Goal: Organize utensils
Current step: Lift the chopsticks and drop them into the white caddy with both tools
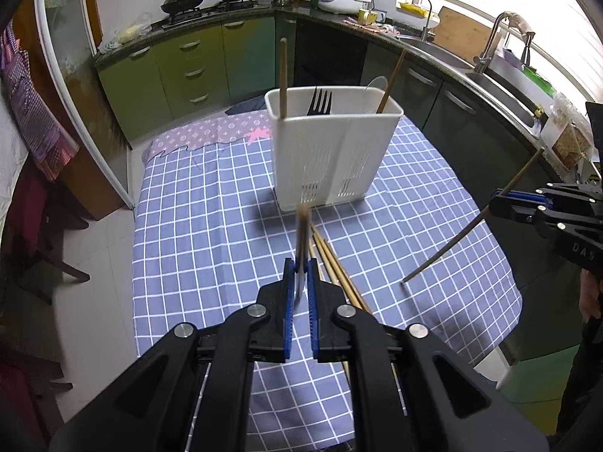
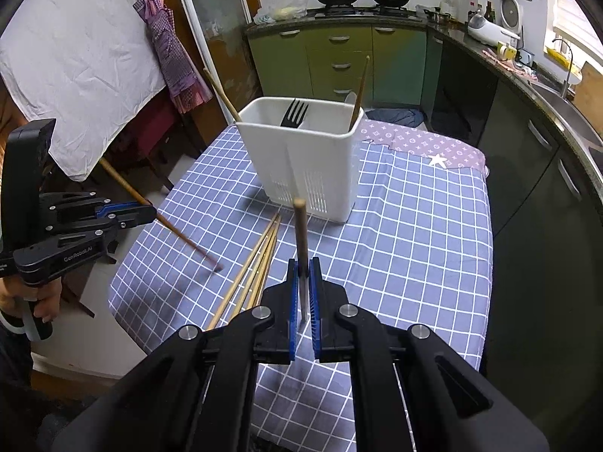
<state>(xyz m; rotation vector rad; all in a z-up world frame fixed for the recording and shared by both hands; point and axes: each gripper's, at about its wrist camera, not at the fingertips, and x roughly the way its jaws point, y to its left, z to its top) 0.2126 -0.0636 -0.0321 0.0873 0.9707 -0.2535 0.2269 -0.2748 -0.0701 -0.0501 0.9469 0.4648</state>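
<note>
White plastic caddy (image 1: 331,147) stands upright on the checked tablecloth (image 1: 211,203). Left gripper (image 1: 301,275) is clenched on one dark chopstick (image 1: 302,233); right gripper (image 2: 303,275) likewise on another chopstick (image 2: 300,226). Each stick's long axis points toward the caddy, directly ahead. Neither hand judged clearly nearer. Loose chopsticks (image 2: 252,263) lie before the caddy.

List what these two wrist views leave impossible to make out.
- Left wrist view: the chopstick in the left gripper is motion-blurred.
- Both views: the white holder walls hide the lower ends of the black fork and its contents.
- Right wrist view: the loose chopsticks run behind the right gripper.
</note>
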